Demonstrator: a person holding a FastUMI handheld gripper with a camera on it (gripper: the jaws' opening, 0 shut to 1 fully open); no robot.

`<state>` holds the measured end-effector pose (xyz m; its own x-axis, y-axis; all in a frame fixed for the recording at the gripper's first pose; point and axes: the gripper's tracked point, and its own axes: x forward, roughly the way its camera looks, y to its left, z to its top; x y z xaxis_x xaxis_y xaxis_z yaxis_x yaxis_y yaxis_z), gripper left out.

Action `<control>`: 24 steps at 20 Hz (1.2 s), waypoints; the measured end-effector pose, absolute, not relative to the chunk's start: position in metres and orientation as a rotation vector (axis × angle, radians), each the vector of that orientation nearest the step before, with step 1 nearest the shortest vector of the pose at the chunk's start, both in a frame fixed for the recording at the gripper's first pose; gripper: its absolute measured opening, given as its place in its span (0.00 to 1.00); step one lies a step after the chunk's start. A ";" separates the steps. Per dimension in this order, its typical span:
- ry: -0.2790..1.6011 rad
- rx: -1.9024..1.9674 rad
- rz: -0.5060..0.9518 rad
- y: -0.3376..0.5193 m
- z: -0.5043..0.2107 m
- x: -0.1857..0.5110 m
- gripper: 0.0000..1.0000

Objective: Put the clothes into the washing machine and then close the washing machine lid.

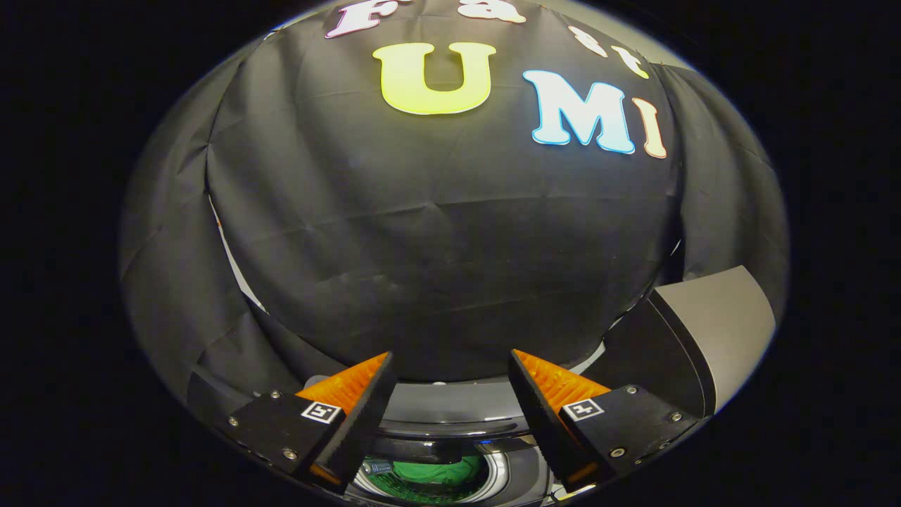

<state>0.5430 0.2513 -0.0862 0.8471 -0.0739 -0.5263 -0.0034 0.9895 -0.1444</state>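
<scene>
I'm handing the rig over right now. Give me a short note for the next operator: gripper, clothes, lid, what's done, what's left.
Gripper: open, nothing between the fingers, raised above the washing machine and facing the booth wall.
Clothes: a green garment lies inside the drum, seen below and between the fingers.
Lid: up, standing open just beyond the right finger.
Done: clothes appear to be in the drum.
Left: reach to the lid and push it down until the machine is closed.

The washing machine [450, 415] holds green clothes [429, 470] inside its open drum.
</scene>
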 end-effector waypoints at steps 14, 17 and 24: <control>0.714 -0.161 -0.058 0.232 -0.226 0.364 0.97; 0.733 -0.201 -0.062 0.229 -0.239 0.326 0.97; 0.697 -0.230 -0.044 0.240 -0.227 0.293 0.97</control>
